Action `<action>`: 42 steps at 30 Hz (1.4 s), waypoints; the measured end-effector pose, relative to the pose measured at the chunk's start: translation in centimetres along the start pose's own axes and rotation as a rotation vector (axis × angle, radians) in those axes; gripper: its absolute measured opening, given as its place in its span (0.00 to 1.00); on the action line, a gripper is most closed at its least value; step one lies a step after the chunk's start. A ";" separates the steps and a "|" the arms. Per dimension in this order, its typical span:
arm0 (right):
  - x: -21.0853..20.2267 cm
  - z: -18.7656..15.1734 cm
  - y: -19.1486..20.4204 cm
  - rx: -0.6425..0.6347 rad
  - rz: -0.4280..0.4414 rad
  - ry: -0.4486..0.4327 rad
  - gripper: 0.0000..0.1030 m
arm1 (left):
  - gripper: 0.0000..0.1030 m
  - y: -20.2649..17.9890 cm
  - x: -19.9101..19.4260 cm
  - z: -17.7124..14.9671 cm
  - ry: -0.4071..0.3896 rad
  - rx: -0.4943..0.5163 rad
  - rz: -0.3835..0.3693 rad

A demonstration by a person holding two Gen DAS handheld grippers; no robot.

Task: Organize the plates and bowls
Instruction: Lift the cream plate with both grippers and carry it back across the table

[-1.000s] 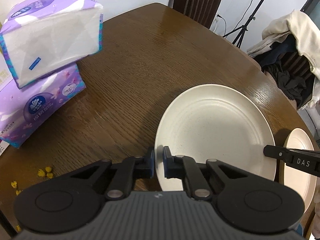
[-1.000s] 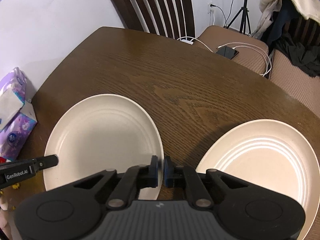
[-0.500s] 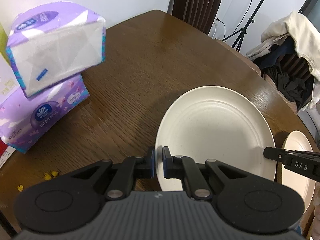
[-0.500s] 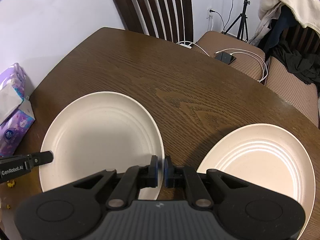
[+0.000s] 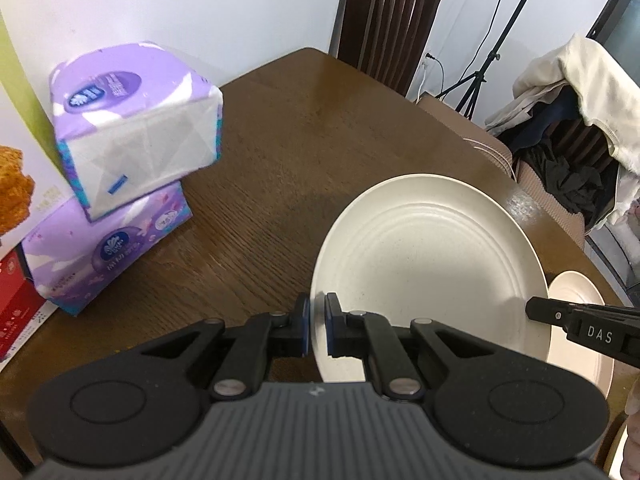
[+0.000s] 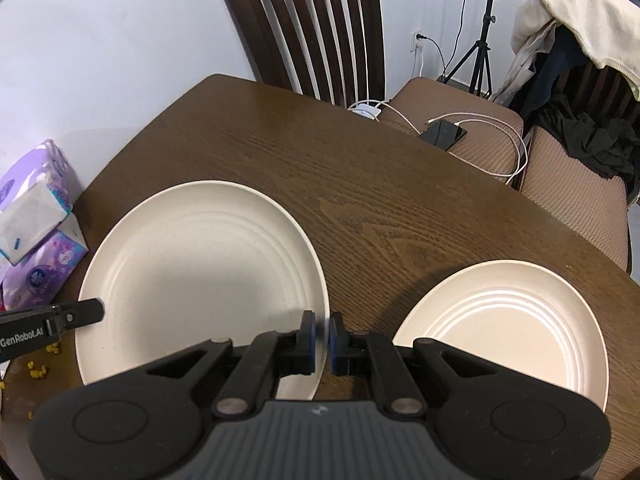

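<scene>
A cream plate [image 5: 428, 264] is held above the brown table [image 5: 280, 152] by both grippers. My left gripper [image 5: 316, 326] is shut on its left rim. My right gripper [image 6: 322, 336] is shut on its right rim; the same plate [image 6: 200, 280] fills the left of the right wrist view. A second cream plate [image 6: 508, 328] lies flat on the table to the right, and part of it shows in the left wrist view [image 5: 576, 356]. Each gripper's tip shows in the other's view.
Two stacked purple tissue packs [image 5: 132, 160] sit at the table's left, beside a red box [image 5: 16, 300]. A dark wooden chair [image 6: 312, 28] stands behind the table. A phone with white cables [image 6: 444, 132] lies on a seat. Clothes [image 6: 580, 40] hang on the right.
Both grippers have risen with the plate held between them; the table and tissue packs look farther away and the lifted plate sits higher over the table.
</scene>
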State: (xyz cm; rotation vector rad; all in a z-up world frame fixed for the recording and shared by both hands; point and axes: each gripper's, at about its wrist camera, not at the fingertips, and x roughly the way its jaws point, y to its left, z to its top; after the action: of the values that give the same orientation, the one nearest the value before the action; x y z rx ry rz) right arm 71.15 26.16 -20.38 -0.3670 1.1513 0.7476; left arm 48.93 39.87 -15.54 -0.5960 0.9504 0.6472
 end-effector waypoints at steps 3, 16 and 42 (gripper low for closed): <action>-1.0 0.0 0.2 0.003 0.000 -0.006 0.06 | 0.08 0.0 -0.9 0.2 -0.008 0.000 -0.003; -4.8 -0.3 1.2 0.007 -0.007 -0.034 0.06 | 0.08 0.1 -4.7 0.1 -0.032 0.001 -0.011; -13.7 -5.6 2.3 0.102 -0.047 -0.072 0.07 | 0.08 -0.5 -13.4 -2.9 -0.068 0.068 -0.072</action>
State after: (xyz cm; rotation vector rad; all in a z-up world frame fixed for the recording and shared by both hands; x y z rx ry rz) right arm 62.86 19.68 -9.74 -0.2785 1.1050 0.6530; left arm 42.00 34.33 -5.05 -0.5423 0.8798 0.5650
